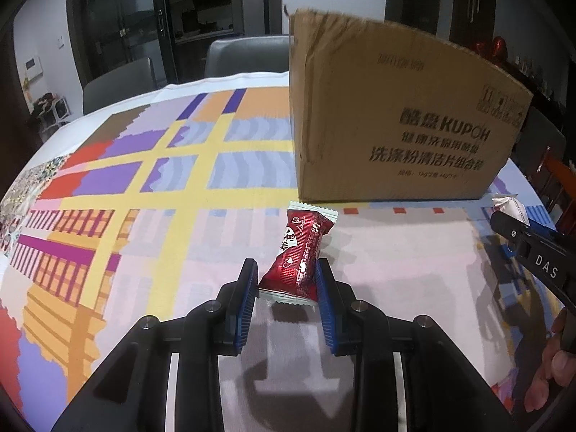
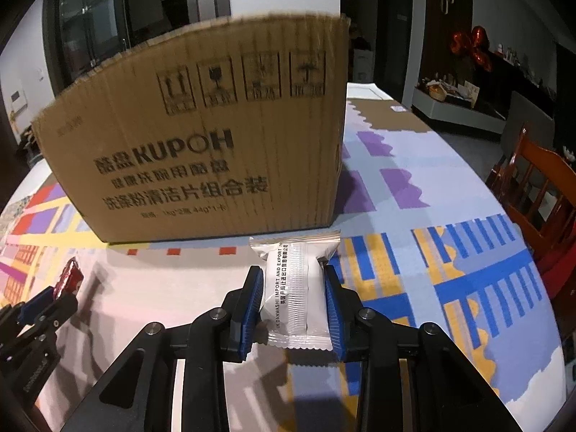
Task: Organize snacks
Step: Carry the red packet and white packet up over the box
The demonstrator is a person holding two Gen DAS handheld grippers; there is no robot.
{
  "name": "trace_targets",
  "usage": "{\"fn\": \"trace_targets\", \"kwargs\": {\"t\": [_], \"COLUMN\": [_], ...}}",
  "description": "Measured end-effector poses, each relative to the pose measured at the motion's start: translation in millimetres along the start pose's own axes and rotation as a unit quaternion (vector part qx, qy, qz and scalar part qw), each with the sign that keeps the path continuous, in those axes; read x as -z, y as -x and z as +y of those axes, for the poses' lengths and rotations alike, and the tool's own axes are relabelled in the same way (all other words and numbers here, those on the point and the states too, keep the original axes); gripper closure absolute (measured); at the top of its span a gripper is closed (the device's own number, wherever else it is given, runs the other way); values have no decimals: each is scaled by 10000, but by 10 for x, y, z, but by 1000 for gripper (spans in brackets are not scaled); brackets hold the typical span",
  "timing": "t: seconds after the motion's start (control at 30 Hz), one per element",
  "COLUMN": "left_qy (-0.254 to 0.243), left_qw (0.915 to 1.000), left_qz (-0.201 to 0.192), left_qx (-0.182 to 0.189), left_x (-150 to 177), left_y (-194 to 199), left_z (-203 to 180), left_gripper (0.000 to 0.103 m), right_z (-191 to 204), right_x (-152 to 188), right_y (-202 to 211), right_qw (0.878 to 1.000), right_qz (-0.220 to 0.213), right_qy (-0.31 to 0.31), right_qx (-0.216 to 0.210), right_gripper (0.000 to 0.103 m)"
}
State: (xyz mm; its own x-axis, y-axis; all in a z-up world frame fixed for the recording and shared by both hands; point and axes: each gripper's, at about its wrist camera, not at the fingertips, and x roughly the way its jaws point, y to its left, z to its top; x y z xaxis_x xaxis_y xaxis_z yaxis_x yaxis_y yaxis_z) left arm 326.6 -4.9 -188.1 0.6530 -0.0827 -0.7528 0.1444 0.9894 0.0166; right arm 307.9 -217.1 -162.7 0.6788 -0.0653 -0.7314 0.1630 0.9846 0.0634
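The left gripper (image 1: 287,280) is pinching the near end of the red snack (image 1: 301,252) w/ its fingers, and the snack's long side is pointing away toward the cardboard box (image 1: 396,115). The right gripper (image 2: 294,288) is pinching the white snack (image 2: 297,288) the same way, long side pointing far. Both snacks are sitting just above the counter (image 1: 396,252), close to the box's near wall. The box is standing tall right ahead, so I think both snacks are needing to go up & over its top edge; the right one is nearer
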Motion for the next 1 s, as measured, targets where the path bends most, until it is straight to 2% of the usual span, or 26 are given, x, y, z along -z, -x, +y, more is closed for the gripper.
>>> {"fn": "trace_targets", "kwargs": {"t": [0.47, 1.0], "left_qy": [87, 94], "left_qw": [9998, 9988], "left_qz": [-190, -490], "left_qx": [-13, 12], "left_x": [-117, -370], "left_y": [438, 808], "left_z": [-123, -251], "left_gripper": [71, 71], "right_z": [-99, -224], "right_x": [-184, -406], "right_y": [475, 842], "right_qw": [9990, 9964], "right_qz": [-348, -742], "right_qy": [60, 144], "right_qx": [-292, -382], "right_gripper": [69, 69]}}
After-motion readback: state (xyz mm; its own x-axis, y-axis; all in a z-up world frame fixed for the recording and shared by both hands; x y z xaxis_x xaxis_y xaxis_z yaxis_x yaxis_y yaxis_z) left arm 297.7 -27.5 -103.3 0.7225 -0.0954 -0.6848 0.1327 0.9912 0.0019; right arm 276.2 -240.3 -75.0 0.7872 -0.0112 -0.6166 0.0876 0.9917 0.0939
